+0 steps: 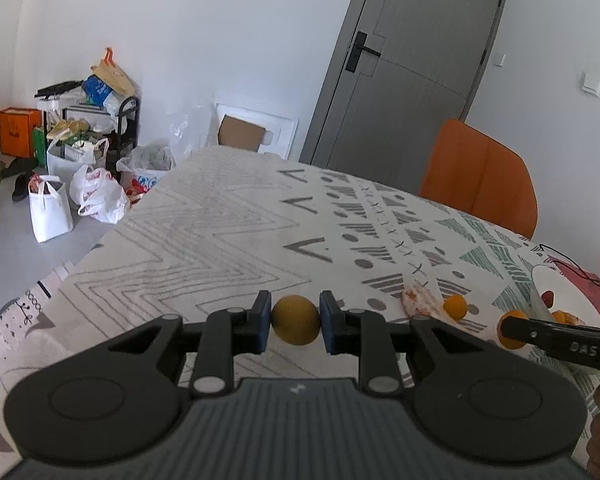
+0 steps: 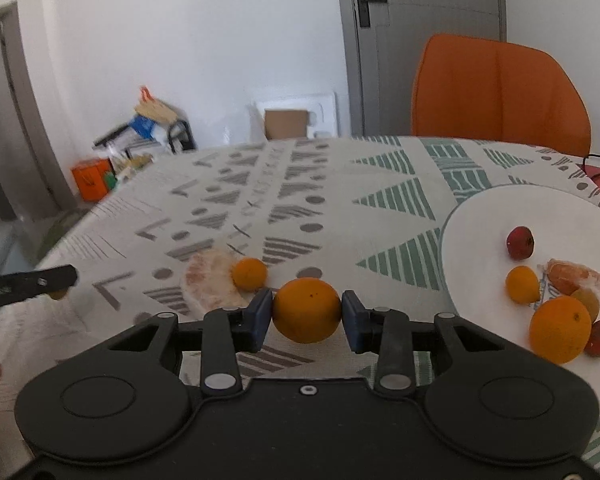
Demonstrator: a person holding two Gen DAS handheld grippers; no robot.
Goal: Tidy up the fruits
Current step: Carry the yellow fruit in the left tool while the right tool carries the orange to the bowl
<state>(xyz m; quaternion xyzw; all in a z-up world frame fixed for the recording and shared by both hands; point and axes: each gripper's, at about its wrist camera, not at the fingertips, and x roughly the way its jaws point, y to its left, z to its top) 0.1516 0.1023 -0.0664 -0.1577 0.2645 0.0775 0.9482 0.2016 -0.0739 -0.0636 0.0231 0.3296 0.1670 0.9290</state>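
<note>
In the left wrist view my left gripper (image 1: 295, 319) is shut on a dull yellow round fruit (image 1: 296, 312), held just above the patterned tablecloth (image 1: 220, 232). My right gripper (image 2: 307, 314) has its blue pads against both sides of an orange (image 2: 307, 304). A white plate (image 2: 480, 220) to its right holds a large orange (image 2: 560, 330), a small orange (image 2: 523, 284), two red fruits (image 2: 520, 242) and a peeled segment (image 2: 580, 280). On the cloth lie a small orange (image 2: 249, 274) and a peeled piece (image 2: 208, 280).
An orange chair (image 2: 500, 92) stands behind the table's far edge, with a grey door (image 1: 412, 60) beyond it. A black cable (image 2: 596, 160) runs past the plate. Bags and a loaded rack (image 1: 88, 140) sit on the floor to the left.
</note>
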